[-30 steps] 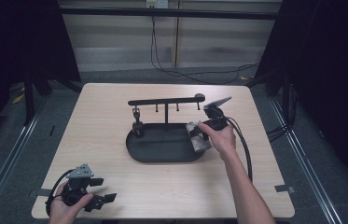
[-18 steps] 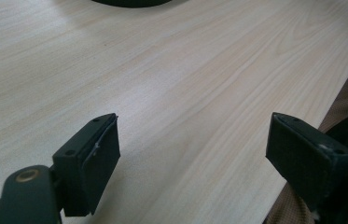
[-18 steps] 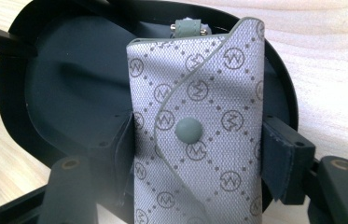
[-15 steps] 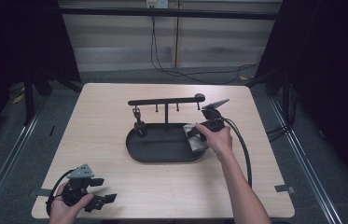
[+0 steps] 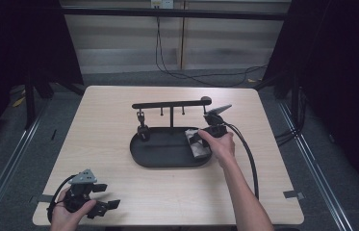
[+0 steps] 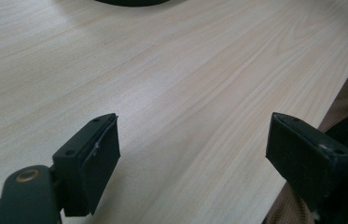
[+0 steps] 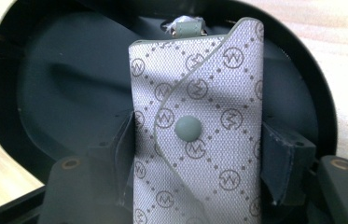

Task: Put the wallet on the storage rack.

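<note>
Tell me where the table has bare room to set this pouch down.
The wooden table is bare left of the black oval tray, and also along the near edge between the left tongs and the person's right forearm. It is crowded at the tray's right end, where the right tongs clamp the patterned pouch below the hook rack.

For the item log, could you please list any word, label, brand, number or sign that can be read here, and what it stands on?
No readable words or numbers.
Pouch, held by the right gripper over the black tray: a repeated ringed zigzag sign, like an "M" or "W", all over the grey fabric; no brand name legible.
Snap button: plain.
Left gripper, table: no markings.
</note>
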